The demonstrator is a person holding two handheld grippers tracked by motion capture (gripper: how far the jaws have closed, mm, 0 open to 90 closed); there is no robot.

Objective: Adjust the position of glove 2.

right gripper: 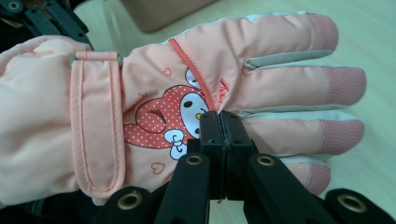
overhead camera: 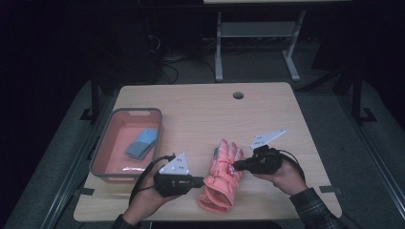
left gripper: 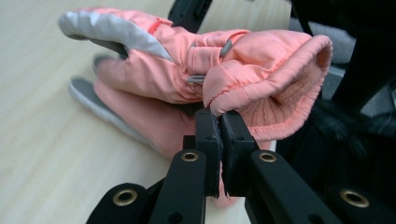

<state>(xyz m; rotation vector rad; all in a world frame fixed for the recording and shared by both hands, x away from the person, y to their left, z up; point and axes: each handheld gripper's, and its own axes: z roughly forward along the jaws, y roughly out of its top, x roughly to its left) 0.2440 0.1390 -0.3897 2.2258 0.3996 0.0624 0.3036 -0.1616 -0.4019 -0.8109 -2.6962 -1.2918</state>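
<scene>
A pink padded glove lies near the front middle of the table, fingers pointing away from me. My left gripper comes in from the left. In the left gripper view it is shut on the rim of the glove's knitted cuff. My right gripper comes from the right. In the right gripper view it is shut on the back of the glove, right by the cartoon picture and the red seam. A hand holds each gripper.
A pink basket with a grey rim stands at the table's left and holds folded blue-grey cloths. A round cable hole sits near the far edge. Beyond the table, a metal desk frame stands on the dark floor.
</scene>
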